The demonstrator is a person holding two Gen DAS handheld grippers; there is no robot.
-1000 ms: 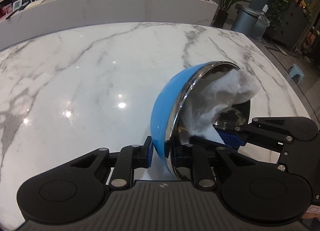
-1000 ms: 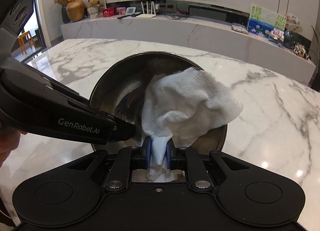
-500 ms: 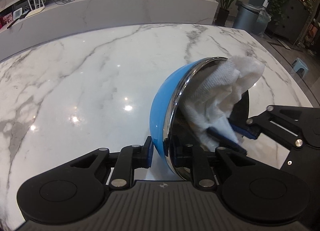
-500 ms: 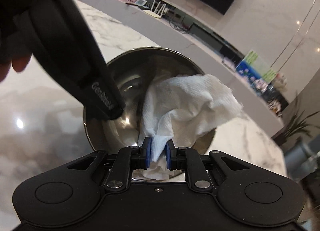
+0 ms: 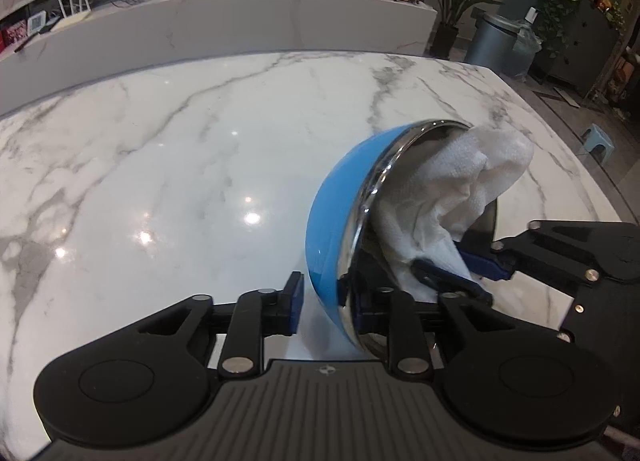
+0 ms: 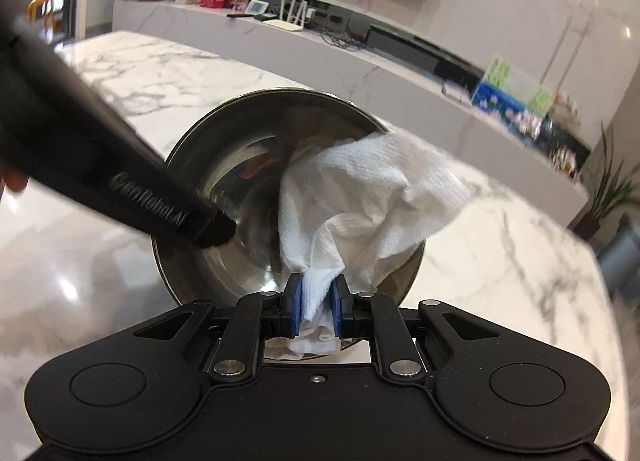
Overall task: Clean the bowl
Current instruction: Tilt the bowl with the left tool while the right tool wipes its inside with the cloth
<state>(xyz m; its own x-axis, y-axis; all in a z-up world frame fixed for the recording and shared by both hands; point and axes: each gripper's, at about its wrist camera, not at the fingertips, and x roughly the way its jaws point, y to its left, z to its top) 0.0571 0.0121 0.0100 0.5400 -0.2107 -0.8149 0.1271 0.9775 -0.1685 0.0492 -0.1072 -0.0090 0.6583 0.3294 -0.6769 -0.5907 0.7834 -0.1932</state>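
A bowl (image 5: 336,217), blue outside and shiny steel inside, is tipped on its side above the marble table. My left gripper (image 5: 322,301) is shut on its lower rim, one finger outside and one inside. My right gripper (image 6: 313,303) is shut on a crumpled white paper towel (image 6: 368,189), which is pressed into the right side of the bowl's steel inside (image 6: 240,197). The towel also shows in the left wrist view (image 5: 460,189), with the right gripper (image 5: 460,265) coming in from the right. The left gripper's body (image 6: 100,157) crosses the left of the right wrist view.
The white marble table (image 5: 180,165) spreads left and behind the bowl; its right edge (image 5: 568,149) is close to the bowl. A long marble counter (image 5: 240,25) with small items runs behind. A grey bin (image 5: 496,41) and plants stand on the floor at far right.
The towel has shifted from the middle of the bowl toward its right side and upper rim, and the bowl has tilted and turned slightly. Both grips have held.
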